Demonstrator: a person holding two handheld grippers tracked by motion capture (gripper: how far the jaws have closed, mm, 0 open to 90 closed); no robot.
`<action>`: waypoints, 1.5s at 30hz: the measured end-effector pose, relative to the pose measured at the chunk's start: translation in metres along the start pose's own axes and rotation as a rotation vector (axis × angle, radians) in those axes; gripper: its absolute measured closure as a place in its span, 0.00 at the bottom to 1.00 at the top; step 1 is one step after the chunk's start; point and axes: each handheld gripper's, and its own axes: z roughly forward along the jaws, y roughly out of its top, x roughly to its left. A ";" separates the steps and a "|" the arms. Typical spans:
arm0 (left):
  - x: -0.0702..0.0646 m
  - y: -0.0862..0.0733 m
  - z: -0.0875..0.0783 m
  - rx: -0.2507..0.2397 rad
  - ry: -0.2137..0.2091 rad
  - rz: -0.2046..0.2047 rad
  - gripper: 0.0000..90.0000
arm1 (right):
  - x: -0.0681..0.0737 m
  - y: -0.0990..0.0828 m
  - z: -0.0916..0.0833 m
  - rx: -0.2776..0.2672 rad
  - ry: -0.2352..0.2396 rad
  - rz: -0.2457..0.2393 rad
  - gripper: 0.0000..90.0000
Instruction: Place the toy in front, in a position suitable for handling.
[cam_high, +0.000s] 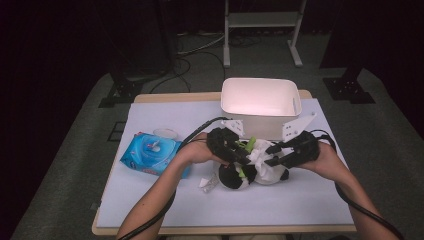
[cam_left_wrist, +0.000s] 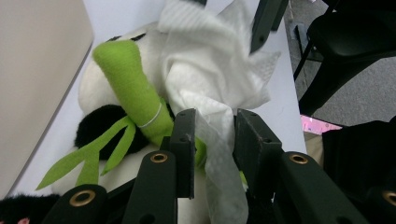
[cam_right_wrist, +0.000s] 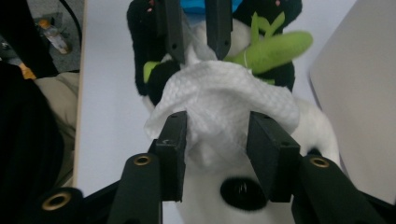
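Evidently the white wipe (cam_left_wrist: 215, 88) is pinched by the left gripper (cam_left_wrist: 214, 140) against the panda toy (cam_high: 250, 170) for cleaning, while the right gripper (cam_right_wrist: 217, 140) is held part-open astride it

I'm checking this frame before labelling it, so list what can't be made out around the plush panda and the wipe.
- Panda face: high view, hidden by the white wipe and both tongs.
- Blue wipes pack print: high view, too small.
- White bin floor: high view, washed out by glare.
- Scrap near the panda: too small to identify.
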 end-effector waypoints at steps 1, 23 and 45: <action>0.000 -0.001 0.000 -0.001 0.001 0.000 0.76 | -0.001 0.005 0.007 0.014 0.001 -0.010 0.61; 0.006 -0.037 -0.011 0.022 0.126 -0.085 0.58 | 0.001 0.009 0.030 0.073 -0.022 -0.036 0.87; 0.001 -0.040 -0.011 0.018 0.107 -0.074 0.50 | -0.009 -0.052 -0.019 0.078 -0.089 0.092 0.90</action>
